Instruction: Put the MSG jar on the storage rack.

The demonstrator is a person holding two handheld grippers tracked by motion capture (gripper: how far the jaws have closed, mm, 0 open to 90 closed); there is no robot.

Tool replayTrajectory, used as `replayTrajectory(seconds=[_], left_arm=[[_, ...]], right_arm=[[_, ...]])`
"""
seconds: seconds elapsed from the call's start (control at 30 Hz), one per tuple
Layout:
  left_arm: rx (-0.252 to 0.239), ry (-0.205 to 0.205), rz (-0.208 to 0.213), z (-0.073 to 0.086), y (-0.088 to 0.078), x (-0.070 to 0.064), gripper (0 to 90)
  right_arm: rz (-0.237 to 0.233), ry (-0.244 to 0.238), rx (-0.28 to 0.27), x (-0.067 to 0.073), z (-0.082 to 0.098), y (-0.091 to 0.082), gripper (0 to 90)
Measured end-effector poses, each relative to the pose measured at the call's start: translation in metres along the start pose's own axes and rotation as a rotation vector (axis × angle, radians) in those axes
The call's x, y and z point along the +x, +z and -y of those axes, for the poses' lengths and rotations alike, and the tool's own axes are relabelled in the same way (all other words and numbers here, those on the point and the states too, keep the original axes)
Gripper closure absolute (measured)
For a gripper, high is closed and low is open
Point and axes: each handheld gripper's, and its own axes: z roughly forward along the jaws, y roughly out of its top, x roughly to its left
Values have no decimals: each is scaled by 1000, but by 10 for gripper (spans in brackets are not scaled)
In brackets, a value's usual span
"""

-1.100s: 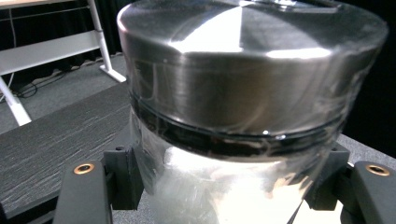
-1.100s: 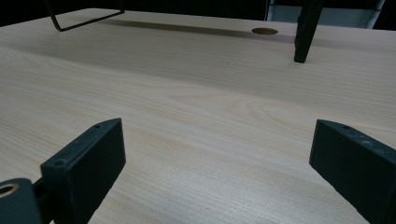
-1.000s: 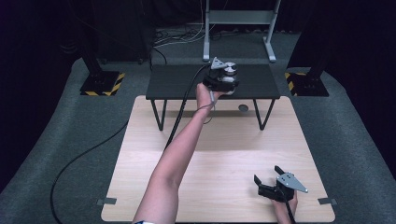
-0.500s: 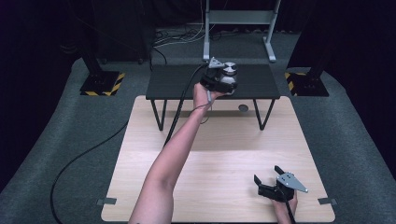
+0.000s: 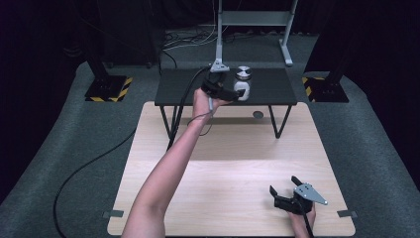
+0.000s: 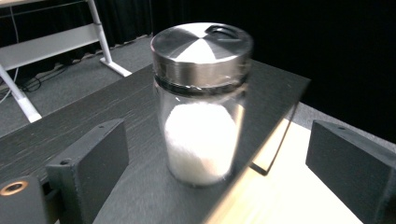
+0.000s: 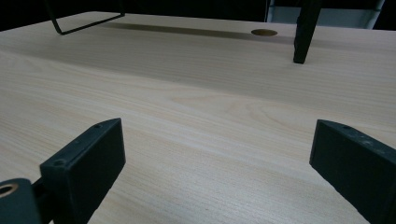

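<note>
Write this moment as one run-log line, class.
left tongs: open, jar between jaws, no contact seen | jar: upright, lidded, on black shelf | right tongs: open, idle over wooden table

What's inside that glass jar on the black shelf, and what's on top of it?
The jar holds a white powder or grain, filling its lower part. A brushed metal lid caps it. The lid hides the jar's mouth.

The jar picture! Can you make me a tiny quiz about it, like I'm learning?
1. True or false: the left hand-held gripper is squeezing the jar.
2. The jar's lid is: A wooden, B shiny metal, C red plastic.
3. What does the jar stand on?

Key: 1 false, its jaws stand open on either side; 2 B; 3 the black shelf raised over the wooden table.
</note>
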Motion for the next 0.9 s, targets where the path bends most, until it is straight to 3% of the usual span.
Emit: replayTrajectory(seconds=[0.37, 0.67, 0.9], left_arm=[[20, 30, 3, 10, -34, -14, 25], [66, 26, 18, 23, -39, -16, 21], [86, 53, 28, 31, -48, -18, 20]], right_arm=[[3, -3, 7, 1, -1, 0, 23], [10, 0, 4, 2, 0, 0, 23], [13, 0, 9, 2, -1, 0, 25]])
